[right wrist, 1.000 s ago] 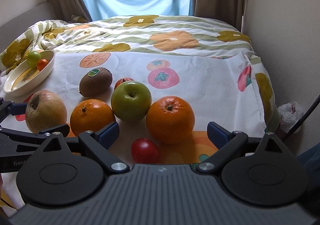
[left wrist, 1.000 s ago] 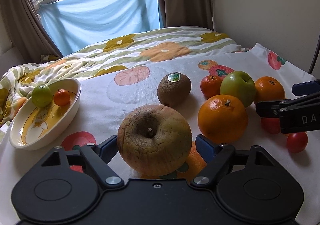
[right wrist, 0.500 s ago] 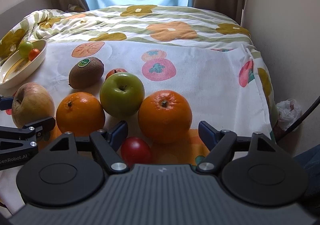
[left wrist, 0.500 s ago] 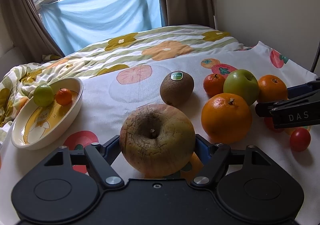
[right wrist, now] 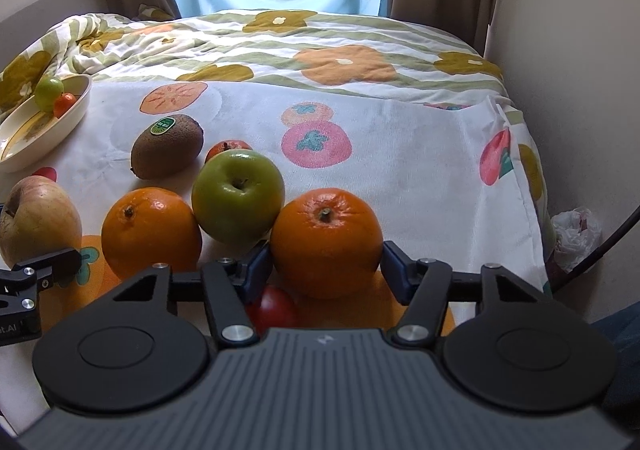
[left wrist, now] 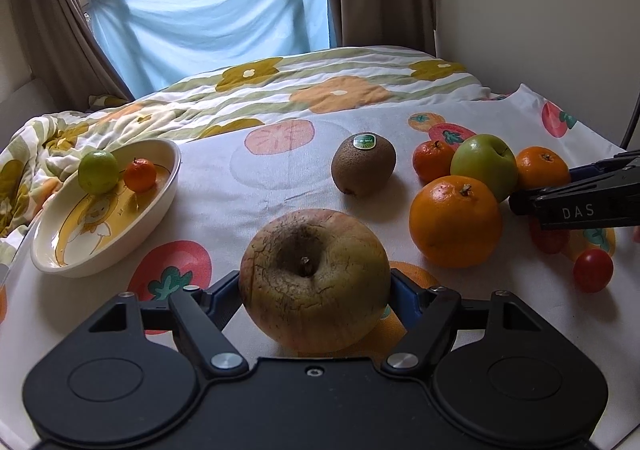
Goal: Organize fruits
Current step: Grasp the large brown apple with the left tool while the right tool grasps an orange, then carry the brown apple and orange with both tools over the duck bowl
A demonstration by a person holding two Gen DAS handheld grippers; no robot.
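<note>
Since a second ago both hand-held grippers closed in: the left hand-held gripper (left wrist: 315,292) pinches the wrinkled apple (left wrist: 315,282), right of the dish (left wrist: 168,186); the right hand-held gripper (right wrist: 326,264) brackets an orange (right wrist: 326,242). Squeeze gently before lifting.

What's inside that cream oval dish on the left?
The cream oval dish holds a small green round fruit and a small orange mandarin, side by side at its far end. A cartoon print shows on its floor; whatever lies beneath the fruits is hidden.
</note>
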